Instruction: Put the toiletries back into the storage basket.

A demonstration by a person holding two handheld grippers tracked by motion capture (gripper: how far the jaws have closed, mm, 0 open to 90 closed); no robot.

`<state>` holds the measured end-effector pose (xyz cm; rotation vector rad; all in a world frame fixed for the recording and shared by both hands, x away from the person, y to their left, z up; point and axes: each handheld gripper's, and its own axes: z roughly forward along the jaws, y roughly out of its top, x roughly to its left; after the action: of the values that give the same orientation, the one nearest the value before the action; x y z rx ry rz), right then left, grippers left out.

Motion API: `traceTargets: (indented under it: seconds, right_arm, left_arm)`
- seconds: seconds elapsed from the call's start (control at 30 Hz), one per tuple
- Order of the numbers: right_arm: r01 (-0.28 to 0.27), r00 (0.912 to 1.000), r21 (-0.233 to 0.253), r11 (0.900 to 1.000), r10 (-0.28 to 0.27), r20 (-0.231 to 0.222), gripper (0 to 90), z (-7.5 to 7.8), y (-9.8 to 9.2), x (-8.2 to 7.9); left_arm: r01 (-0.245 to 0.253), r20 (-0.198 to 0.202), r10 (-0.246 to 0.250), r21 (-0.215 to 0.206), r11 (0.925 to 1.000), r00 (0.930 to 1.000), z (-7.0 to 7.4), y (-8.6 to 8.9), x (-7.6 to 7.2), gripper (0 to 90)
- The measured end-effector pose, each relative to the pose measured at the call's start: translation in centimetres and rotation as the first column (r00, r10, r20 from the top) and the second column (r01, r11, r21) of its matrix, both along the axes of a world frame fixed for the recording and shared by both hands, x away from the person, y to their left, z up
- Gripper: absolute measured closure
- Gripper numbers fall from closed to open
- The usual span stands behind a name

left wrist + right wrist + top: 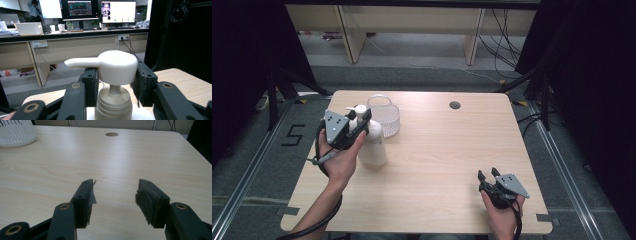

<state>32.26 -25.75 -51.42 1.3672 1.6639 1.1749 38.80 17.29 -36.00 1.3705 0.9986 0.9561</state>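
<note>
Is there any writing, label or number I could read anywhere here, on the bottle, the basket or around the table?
"5": black marking on the grey floor left of the table.
Pump bottle, held at its pump head by the left gripper: no label that I can make out.
Basket: no writing.
Monitor screens in the background: text too small and blurred to read.

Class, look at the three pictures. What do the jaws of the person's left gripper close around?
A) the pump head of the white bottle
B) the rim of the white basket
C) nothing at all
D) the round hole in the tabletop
A: the left gripper has its jaws on either side of the pump head of the white bottle.
</note>
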Motion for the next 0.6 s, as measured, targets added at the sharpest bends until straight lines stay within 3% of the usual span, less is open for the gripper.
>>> traceTargets:
  seconds: [0.6]
  right_arm:
    - [0.008, 0.9999, -0.006, 1.0, -0.008, -0.012, 47.8, 0.1, 0.0, -0.1]
  left_arm:
    - [-0.004, 0.024, 0.004, 0.001, 1.0, 0.9997, 1.4, 0.2, 0.7, 59.0]
